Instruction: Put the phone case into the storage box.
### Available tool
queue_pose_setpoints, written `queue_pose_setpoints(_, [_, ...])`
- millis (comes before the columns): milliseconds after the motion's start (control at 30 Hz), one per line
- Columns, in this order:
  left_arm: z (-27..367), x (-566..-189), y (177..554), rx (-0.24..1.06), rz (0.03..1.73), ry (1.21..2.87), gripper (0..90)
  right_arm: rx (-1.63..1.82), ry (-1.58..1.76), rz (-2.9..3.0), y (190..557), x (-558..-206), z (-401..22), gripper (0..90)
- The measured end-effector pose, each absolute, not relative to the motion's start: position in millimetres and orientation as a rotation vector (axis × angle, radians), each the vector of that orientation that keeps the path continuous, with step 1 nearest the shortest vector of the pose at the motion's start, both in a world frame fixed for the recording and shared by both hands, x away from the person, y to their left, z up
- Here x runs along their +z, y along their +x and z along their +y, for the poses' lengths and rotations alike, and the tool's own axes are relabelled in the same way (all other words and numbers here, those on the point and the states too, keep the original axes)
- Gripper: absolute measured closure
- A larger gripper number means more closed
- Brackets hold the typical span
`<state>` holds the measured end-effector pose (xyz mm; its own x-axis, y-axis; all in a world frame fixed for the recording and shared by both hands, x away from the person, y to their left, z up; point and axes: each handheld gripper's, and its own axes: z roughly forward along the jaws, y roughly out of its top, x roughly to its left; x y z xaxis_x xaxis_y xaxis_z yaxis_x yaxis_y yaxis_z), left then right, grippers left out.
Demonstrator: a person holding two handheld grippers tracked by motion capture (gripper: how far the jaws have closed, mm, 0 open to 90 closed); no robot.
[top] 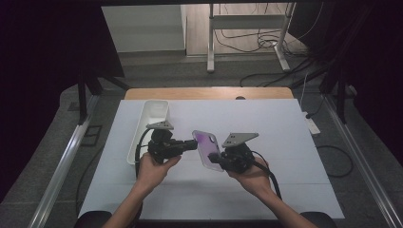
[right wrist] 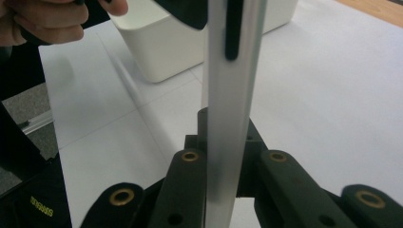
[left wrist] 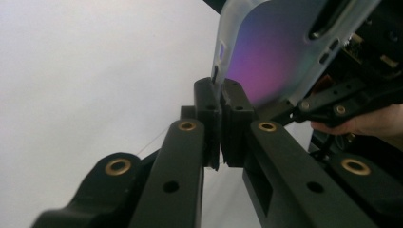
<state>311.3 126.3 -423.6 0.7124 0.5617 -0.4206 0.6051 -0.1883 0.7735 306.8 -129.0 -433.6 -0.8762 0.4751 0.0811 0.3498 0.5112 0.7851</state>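
Both hand-held grippers meet on 1 thing: the right hand-held gripper point(top: 219, 159) clamps the near end of a translucent purple-tinted plastic phone case point(top: 206, 148), while the left hand-held gripper point(top: 194, 144) has its jaws pinched on the case's thin edge at its far corner. Lifted above the white surface point(top: 285, 156), the case runs lengthwise away from the right grip. A white rectangular plastic bin point(top: 151, 124) sits just beyond the left one.
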Motion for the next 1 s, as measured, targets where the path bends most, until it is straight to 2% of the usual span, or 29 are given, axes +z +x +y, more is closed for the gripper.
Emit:
queue_pose_setpoints(100, [124, -422, 309, -0.016, 0.901, 1.868, 88.0, 1.308, 0.703, 2.602, 306, -435, -127, 81.1])
queue_pose_setpoints(200, [120, -421, 307, -0.003, 0.896, 1.878, 88.1, 1.322, 0.709, 2.591, 307, -436, -126, 72.3])
queue_pose_setpoints(333, [114, -420, 305, 0.031, 0.889, 1.901, 88.1, 1.329, 0.711, 2.587, 307, -437, -125, 65.5])
queue_pose_setpoints(367, [113, -420, 304, 0.044, 0.892, 1.911, 88.1, 1.326, 0.708, 2.583, 306, -437, -123, 60.3])
queue_pose_setpoints(467, [112, -420, 304, 0.046, 0.897, 1.913, 88.1, 1.320, 0.702, 2.586, 306, -438, -122, 55.7])
queue_pose_setpoints(633, [111, -422, 304, 0.043, 0.904, 1.917, 88.2, 1.314, 0.705, 2.594, 306, -440, -117, 37.3])
queue_pose_setpoints(833, [108, -422, 303, 0.058, 0.910, 1.928, 88.2, 1.336, 0.729, 2.604, 307, -443, -113, 21.6])
queue_pose_setpoints(1000, [107, -422, 303, 0.070, 0.920, 1.940, 88.2, 1.335, 0.748, 2.599, 307, -444, -112, 15.7])
